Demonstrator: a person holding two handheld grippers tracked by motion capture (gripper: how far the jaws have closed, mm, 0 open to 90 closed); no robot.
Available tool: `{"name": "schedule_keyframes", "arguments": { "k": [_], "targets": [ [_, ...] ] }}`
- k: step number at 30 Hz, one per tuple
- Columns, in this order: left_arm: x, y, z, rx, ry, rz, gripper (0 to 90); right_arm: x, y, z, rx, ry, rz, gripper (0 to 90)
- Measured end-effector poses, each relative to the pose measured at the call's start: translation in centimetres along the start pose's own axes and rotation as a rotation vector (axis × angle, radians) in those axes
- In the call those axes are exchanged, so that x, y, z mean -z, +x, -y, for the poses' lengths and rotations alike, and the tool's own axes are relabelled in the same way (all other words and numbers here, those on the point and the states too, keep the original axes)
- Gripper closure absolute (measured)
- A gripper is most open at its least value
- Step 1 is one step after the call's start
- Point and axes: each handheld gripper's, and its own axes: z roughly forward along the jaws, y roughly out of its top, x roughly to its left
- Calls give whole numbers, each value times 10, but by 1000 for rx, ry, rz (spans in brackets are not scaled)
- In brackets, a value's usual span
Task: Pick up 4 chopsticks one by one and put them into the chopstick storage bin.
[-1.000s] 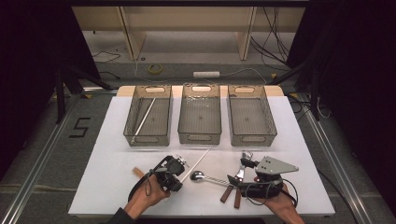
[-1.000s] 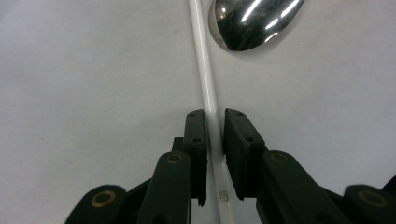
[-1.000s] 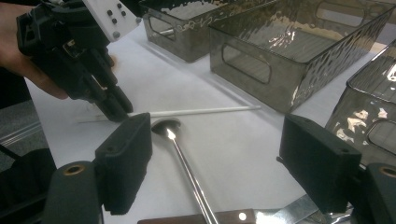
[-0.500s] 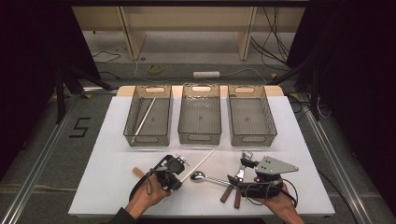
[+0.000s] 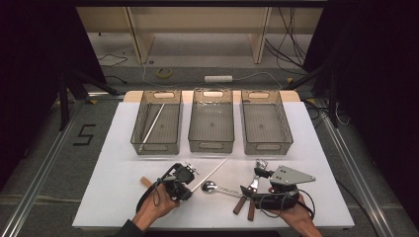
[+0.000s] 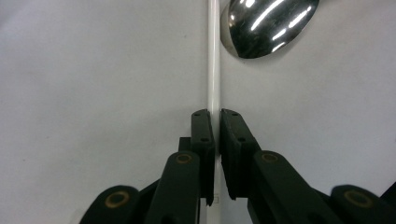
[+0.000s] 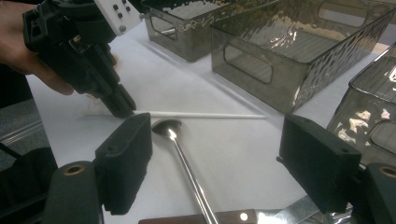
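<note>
Left gripper point(image 5: 190, 178) is down at the near-left part of the white table point(image 5: 113, 163), jaws clamped on a white chopstick point(image 6: 214, 56). Grip sits near the stick's near end, prob. so the long free end can be steered when lifted. Stick lies flat on the table, running diagonally from the gripper toward the far right, tip ending just short of the middle bin point(image 5: 211, 123). In the left gripper view the jaws pinch the stick from both sides, close to square across it; pads look to be touching it, no gap seen.

Metal spoon point(image 5: 210, 186) lies just beside the stick, bowl nearly touching it, handle running right toward the right gripper point(image 7: 215, 163). Tight spacing, so a clean lift prob. needs to go straight up to avoid nudging the bowl.

Right gripper: jaws spread wide, holding nothing, resting at near right by the wooden-handled cutlery point(image 5: 243, 203). Appears parked there so as not to crowd the left side.

Three clear bins in a row at the far side. Left bin point(image 5: 157, 123) already holds another white chopstick point(image 5: 150, 126), laid lengthwise and slightly diagonal. Judgement: sorting by type, so this stick likely belongs in the left bin w/ its mate. Middle and right bin point(image 5: 266, 123) look empty, as far as can be told.
</note>
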Motion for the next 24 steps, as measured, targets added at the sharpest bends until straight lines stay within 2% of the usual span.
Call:
{"name": "schedule_keyframes", "arguments": {
  "k": [5, 14, 24],
  "targets": [
    [10, 2, 0, 0, -53, 0, 839, 0, 0, 0, 0, -1, 1, 265],
    [29, 3, 0, -13, -117, 5, 840, 0, 0, 0, -1, -1, 0, 265],
    [58, 4, -1, -28, -206, 20, 840, 0, 0, 0, -1, 0, 1, 265]
  ]
}}
